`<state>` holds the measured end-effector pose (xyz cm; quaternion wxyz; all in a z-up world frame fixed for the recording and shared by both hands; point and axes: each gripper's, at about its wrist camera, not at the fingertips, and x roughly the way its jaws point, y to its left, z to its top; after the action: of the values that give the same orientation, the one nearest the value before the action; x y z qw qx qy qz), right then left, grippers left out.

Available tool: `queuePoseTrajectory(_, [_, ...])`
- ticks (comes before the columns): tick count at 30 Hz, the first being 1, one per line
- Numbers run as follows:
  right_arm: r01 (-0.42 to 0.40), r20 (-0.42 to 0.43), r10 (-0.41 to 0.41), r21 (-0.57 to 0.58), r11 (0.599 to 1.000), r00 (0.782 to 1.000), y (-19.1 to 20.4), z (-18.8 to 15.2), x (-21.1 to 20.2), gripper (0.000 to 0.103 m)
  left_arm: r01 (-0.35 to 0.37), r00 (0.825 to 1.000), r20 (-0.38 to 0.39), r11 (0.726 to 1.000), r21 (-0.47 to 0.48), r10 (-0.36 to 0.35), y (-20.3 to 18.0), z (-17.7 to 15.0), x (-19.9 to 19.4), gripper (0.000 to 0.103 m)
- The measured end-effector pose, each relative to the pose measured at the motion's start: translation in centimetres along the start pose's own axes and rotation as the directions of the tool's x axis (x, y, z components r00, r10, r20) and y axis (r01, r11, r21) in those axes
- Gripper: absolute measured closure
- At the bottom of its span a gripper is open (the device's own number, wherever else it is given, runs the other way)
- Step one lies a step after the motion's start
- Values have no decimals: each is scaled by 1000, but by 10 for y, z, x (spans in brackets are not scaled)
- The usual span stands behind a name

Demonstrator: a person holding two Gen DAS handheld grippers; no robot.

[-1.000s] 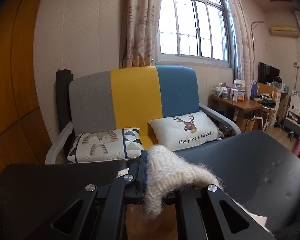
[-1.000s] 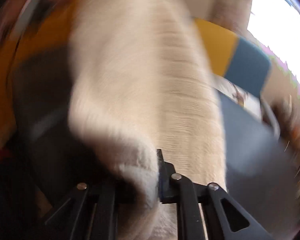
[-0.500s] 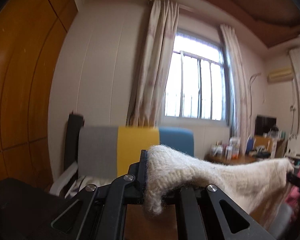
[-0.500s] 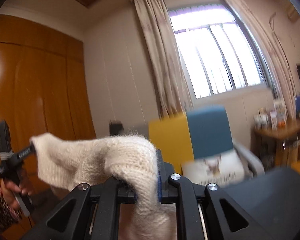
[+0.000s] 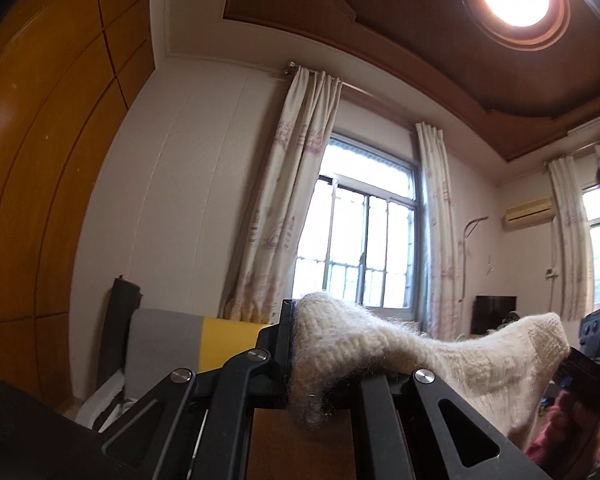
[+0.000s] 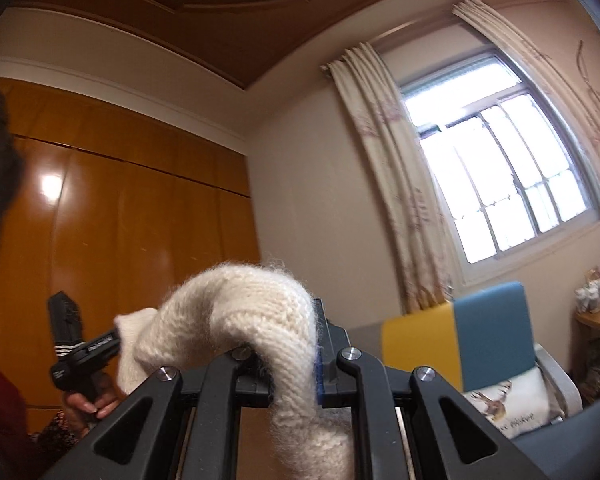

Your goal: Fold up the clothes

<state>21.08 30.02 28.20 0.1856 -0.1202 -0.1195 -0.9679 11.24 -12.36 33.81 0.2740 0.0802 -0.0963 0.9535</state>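
Cream knit garment (image 5: 452,356) was up in the air, stretched between the 2 grippers, well above the dark table (image 6: 580,436); its lower part hung out of view. Judged step: holding it spread by 2 edge points, which fits either opening it out to lay flat or carrying a fold over, can't settle which. To do it well: keep both pinches level, keep the span taut enough to stop sagging, don't pull so hard the fuzzy knit slips out of the pads.

Pose: both grippers raised and tilted upward toward the ceiling and window (image 5: 364,248). Left gripper (image 5: 300,344) was clamped on 1 bunched corner of the knit, cloth draping over its right finger. Right gripper (image 6: 300,344) was closed on another bunch, cloth looping over its left finger. Sofa (image 6: 472,340) sat behind.
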Motion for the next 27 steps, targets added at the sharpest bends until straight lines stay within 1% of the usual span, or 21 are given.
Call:
queuePoseTrajectory(2, [-3, -19, 4, 22, 1000, 1000, -2, 2, 4, 92, 9, 1000, -2, 1000, -12, -9, -1, 10, -4, 96])
queuePoseTrajectory(3, [-3, -31, 4, 37, 999, 1000, -5, 1, 7, 92, 6, 1000, -24, 1000, -18, -7, -1, 11, 0, 96])
queuePoseTrajectory(5, [21, -74, -15, 80, 997, 997, -17, -10, 17, 92, -15, 998, -64, 1000, -17, 14, 1, 2, 14, 96])
queuePoseTrajectory(6, [37, -103, -26, 107, 994, 994, -26, -20, 24, 92, -33, 995, -94, 999, -12, 32, 4, -8, 26, 96])
queuePoseTrajectory(8, [78, -179, -47, 165, 983, 983, -50, -49, 43, 92, -80, 980, -180, 997, 8, 80, 12, -39, 57, 96])
queuePoseTrajectory(9, [116, -231, -73, 177, 977, 970, -65, -67, 56, 91, -103, 969, -222, 994, 19, 105, 16, -54, 72, 96])
queuePoseTrajectory(10, [152, -277, -100, 173, 973, 956, -79, -85, 70, 92, -125, 954, -272, 992, 31, 129, 20, -73, 91, 96])
queuePoseTrajectory(11, [188, -325, -123, 175, 967, 938, -94, -106, 84, 91, -146, 932, -330, 988, 44, 152, 26, -98, 112, 96])
queuePoseTrajectory(12, [223, -375, -141, 184, 957, 916, -111, -129, 98, 91, -167, 905, -387, 984, 61, 178, 32, -124, 133, 96])
queuePoseTrajectory(14, [294, -472, -170, 201, 934, 865, -145, -175, 126, 91, -208, 838, -496, 973, 95, 228, 45, -183, 175, 96])
queuePoseTrajectory(15, [333, -521, -183, 210, 919, 834, -159, -199, 140, 91, -226, 801, -547, 969, 100, 243, 53, -214, 194, 96])
queuePoseTrajectory(16, [380, -572, -203, 209, 901, 795, -173, -223, 151, 91, -244, 761, -595, 964, 106, 258, 62, -245, 213, 96])
queuePoseTrajectory(17, [427, -628, -219, 200, 882, 747, -189, -250, 163, 91, -259, 717, -643, 960, 111, 268, 69, -277, 229, 96])
queuePoseTrajectory(19, [497, -722, -236, 170, 851, 650, -213, -303, 178, 89, -284, 620, -734, 951, 119, 277, 83, -343, 255, 95])
queuePoseTrajectory(21, [554, -802, -240, 131, 822, 546, -229, -356, 182, 86, -297, 518, -808, 945, 136, 280, 92, -400, 274, 94])
queuePoseTrajectory(22, [579, -832, -241, 114, 807, 499, -237, -378, 184, 82, -301, 476, -827, 939, 166, 298, 93, -426, 278, 93])
queuePoseTrajectory(23, [604, -855, -243, 100, 791, 459, -244, -396, 183, 81, -297, 449, -833, 933, 201, 323, 92, -446, 280, 93])
queuePoseTrajectory(24, [619, -867, -249, 84, 781, 431, -249, -406, 182, 78, -285, 430, -834, 928, 239, 347, 90, -464, 283, 93])
queuePoseTrajectory(25, [625, -869, -262, 66, 778, 419, -252, -408, 180, 78, -272, 421, -830, 924, 269, 365, 88, -476, 285, 91])
queuePoseTrajectory(26, [630, -871, -276, 49, 775, 407, -254, -409, 178, 78, -258, 423, -823, 921, 291, 378, 85, -482, 286, 86])
queuePoseTrajectory(27, [635, -872, -289, 32, 772, 395, -256, -410, 176, 75, -244, 425, -816, 918, 313, 391, 82, -489, 287, 83])
